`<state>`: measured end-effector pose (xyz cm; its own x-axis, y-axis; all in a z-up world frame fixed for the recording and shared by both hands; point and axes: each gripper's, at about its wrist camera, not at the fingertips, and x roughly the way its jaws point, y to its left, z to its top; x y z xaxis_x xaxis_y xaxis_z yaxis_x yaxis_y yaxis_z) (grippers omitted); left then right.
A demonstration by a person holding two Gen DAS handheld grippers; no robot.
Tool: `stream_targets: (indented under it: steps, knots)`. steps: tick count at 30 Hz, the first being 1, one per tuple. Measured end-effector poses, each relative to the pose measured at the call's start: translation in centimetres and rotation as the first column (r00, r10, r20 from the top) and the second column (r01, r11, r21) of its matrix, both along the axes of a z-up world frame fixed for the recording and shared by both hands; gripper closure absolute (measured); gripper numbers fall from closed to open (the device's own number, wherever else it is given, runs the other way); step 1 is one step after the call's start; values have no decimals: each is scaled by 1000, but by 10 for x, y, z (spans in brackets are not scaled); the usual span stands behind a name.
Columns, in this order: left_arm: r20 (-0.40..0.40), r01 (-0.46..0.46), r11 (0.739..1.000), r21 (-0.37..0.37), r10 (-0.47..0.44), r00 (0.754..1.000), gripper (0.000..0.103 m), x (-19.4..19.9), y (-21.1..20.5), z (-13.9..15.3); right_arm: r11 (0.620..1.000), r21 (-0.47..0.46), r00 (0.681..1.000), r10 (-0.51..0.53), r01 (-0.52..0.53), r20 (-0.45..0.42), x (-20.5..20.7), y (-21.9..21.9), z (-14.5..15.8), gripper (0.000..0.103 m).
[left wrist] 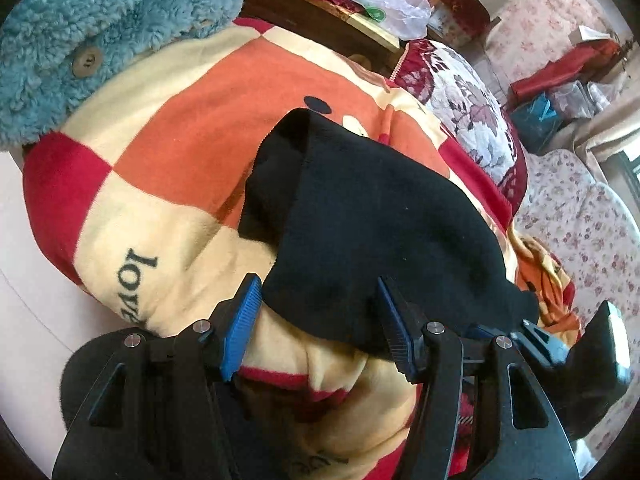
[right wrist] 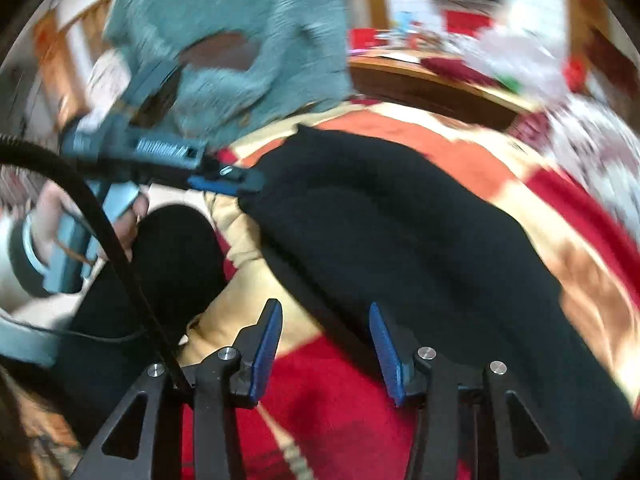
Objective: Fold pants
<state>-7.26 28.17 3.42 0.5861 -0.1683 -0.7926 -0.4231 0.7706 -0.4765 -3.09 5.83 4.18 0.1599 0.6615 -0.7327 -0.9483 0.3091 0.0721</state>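
The black pants [left wrist: 380,208] lie folded in a long band on a blanket [left wrist: 180,140] checked in orange, cream and red. My left gripper [left wrist: 316,292] is open over the near end of the pants; black cloth lies between its blue pads [left wrist: 240,328], which do not press on it. In the blurred right wrist view the pants [right wrist: 400,220] run from upper left to lower right. My right gripper [right wrist: 324,308] stands open at their near edge, above a red patch of the blanket [right wrist: 320,392], with nothing held. The left gripper [right wrist: 240,182], in a hand [right wrist: 52,216], sits at the pants' left end.
A teal fleece garment [left wrist: 80,40] with a button lies at the blanket's far left. Behind it runs a wooden bed edge [left wrist: 320,20] with a plastic bag [left wrist: 384,0]. A floral quilt [left wrist: 472,120] lies to the right. The person's black-clad leg [right wrist: 168,264] is at the near left.
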Motion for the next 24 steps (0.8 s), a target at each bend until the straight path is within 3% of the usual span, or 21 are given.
stream_targets:
  steps: [4,9,10,14,16,18,22,24]
  knots:
    - [-3,-13,1000,-24,13,1000,45,6,1,-6,999,-38,996,1,2,92,1,14,-7,59]
    - [1,-17,998,-63,17,1000,45,12,2,-10,999,-41,994,13,-9,106,15,19,-9,60]
    - [13,-7,998,-61,8,1000,45,13,1,-8,999,-30,995,12,-9,102,17,18,-8,64]
    - [72,39,999,19,-40,997,84,20,-3,18,1000,23,1000,-20,20,11,32,19,-2,80]
    - [105,78,997,21,-80,991,87,29,-1,33,998,53,997,-39,42,-59,42,18,1,93]
    - [131,106,994,23,-108,986,88,36,2,47,994,90,990,-53,66,-133,52,15,8,96]
    - [98,179,977,113,-190,977,88,52,1,67,979,175,969,-62,106,-238,60,6,25,97]
    - [100,174,977,121,-186,977,88,51,6,68,974,196,963,-56,110,-265,59,5,31,97]
